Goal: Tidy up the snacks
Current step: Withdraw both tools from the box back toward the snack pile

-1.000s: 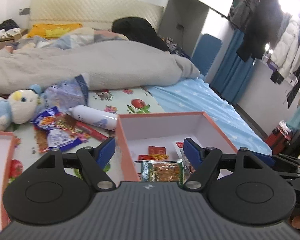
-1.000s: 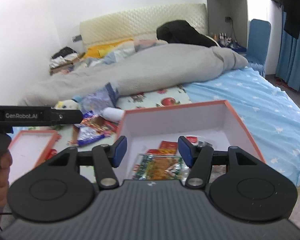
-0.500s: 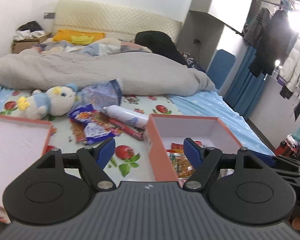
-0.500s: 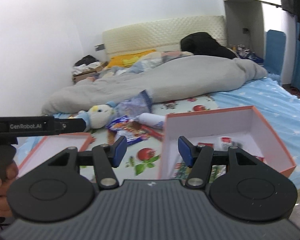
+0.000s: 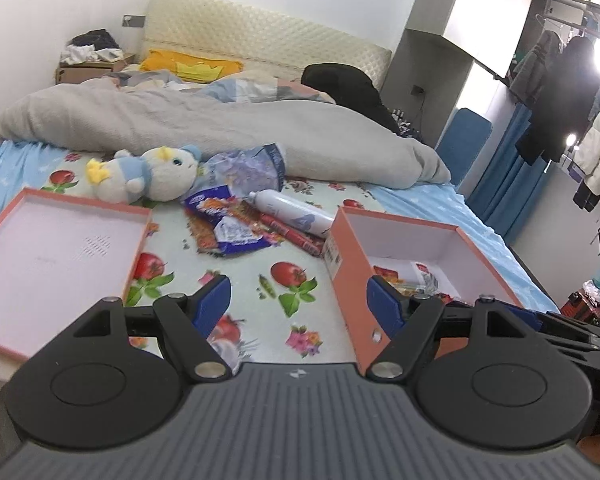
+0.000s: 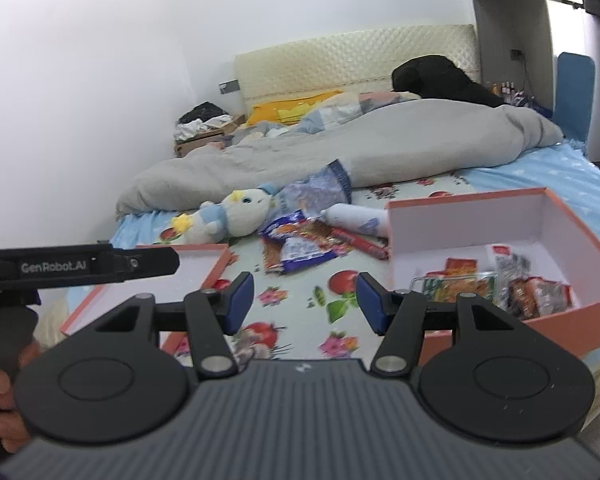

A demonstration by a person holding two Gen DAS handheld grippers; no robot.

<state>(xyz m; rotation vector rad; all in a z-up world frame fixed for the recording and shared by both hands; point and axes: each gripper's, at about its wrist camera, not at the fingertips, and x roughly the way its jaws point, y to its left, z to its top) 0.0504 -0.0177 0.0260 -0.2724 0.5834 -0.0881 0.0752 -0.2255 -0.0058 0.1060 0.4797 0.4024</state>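
An orange box [image 5: 350, 264] with a white inside stands on the bed at the right; in the right wrist view [image 6: 572, 312] it holds several snack packets [image 6: 538, 294]. Loose snacks [image 5: 230, 232] lie in a pile on the floral sheet, also in the right wrist view [image 6: 300, 246], with a white bottle [image 5: 290, 212] beside them. My left gripper [image 5: 298, 306] is open and empty above the sheet, left of the box. My right gripper [image 6: 305, 300] is open and empty, short of the pile.
The orange box lid [image 5: 60, 248] lies open side up at the left. A plush toy [image 5: 148, 174] and a crumpled blue bag [image 5: 246, 168] lie behind the snacks. A grey duvet [image 5: 204, 132] crosses the bed. The left gripper's handle [image 6: 76, 266] shows at the left.
Both grippers have pulled back and swung left, away from the box. The view now takes in the lid, the plush toy and the loose snacks. Both stay open.
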